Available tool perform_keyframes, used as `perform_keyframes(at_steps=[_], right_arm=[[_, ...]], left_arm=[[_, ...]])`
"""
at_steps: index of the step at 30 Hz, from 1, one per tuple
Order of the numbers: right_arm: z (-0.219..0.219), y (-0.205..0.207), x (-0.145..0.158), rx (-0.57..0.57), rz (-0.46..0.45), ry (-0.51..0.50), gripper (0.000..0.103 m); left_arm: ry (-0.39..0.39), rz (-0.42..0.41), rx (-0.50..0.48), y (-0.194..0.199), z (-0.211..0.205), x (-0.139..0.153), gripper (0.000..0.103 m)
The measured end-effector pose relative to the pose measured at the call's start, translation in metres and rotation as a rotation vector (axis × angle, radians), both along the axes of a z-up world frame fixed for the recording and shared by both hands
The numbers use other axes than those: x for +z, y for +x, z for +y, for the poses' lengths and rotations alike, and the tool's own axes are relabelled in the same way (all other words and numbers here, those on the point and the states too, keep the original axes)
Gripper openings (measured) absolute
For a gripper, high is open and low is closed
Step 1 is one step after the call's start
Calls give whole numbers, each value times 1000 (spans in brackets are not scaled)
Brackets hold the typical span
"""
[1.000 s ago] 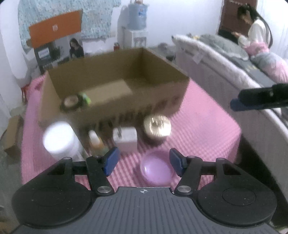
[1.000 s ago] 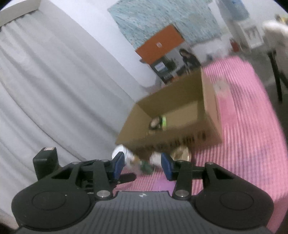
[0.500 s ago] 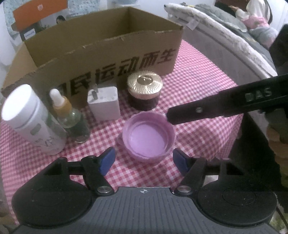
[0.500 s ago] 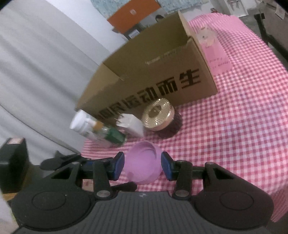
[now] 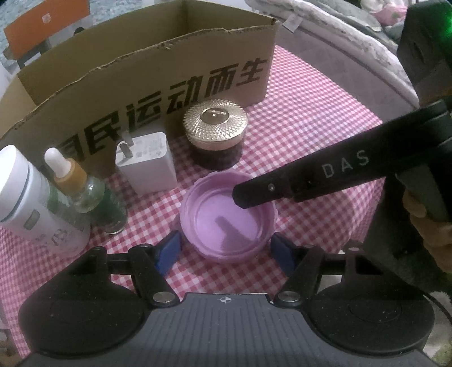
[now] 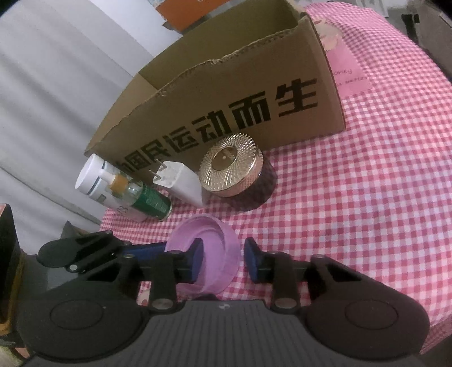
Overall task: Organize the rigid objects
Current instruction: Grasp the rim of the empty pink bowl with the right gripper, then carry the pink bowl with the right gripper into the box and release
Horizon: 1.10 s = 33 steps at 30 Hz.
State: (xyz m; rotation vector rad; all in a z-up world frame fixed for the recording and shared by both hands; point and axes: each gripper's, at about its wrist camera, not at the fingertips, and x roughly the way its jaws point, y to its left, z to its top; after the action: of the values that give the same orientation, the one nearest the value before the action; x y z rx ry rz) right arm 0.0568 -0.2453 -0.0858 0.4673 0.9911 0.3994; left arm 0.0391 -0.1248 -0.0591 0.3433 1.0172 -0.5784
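Pink gingham cloth [image 5: 310, 118] is covering the table, and a lilac lid [image 5: 226, 217] is lying on it rim-up, serving as the landmark.

The right gripper [image 6: 221, 261] is straddling the lid's wall: one blue pad is sitting inside the lid, the other outside its rim. Its jaws have just been closing, yet a gap is showing at the outer pad, so nothing is being pinched. In the left wrist view its black finger [image 5: 305, 180] is reaching in over the lid's far edge.

The left gripper [image 5: 226, 251] is standing spread, its blue pads flanking the lid's near edge on either side without touching it.

Behind the lid, a jar [image 5: 216, 132] with a gold cap is standing, with a white charger [image 5: 147, 163] beside it. Further left of the lid, a dropper bottle [image 5: 84, 192] and a white bottle [image 5: 25, 197] are standing close together. A cardboard box [image 5: 158, 73] with black characters is sitting behind the whole row, open on top.

Beyond the box, an orange panel [image 5: 45, 19] is showing, and grey bedding [image 5: 339, 36] is lying off to the right.
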Motion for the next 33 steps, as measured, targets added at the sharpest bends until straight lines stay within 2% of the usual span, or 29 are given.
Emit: perform_keyframes(at_steps=[6, 17, 25, 33], right_arm=[[1, 2, -1, 9, 0, -19, 24], [6, 5, -4, 28, -5, -27, 23], [-5, 5, -5, 17, 15, 18, 23], [-8, 5, -4, 16, 6, 25, 23]], left_arm=[[8, -5, -8, -3, -1, -1, 69], [21, -20, -4, 1, -7, -2, 70], [11, -24, -24, -2, -5, -5, 72], [-5, -34, -6, 4, -4, -5, 70]])
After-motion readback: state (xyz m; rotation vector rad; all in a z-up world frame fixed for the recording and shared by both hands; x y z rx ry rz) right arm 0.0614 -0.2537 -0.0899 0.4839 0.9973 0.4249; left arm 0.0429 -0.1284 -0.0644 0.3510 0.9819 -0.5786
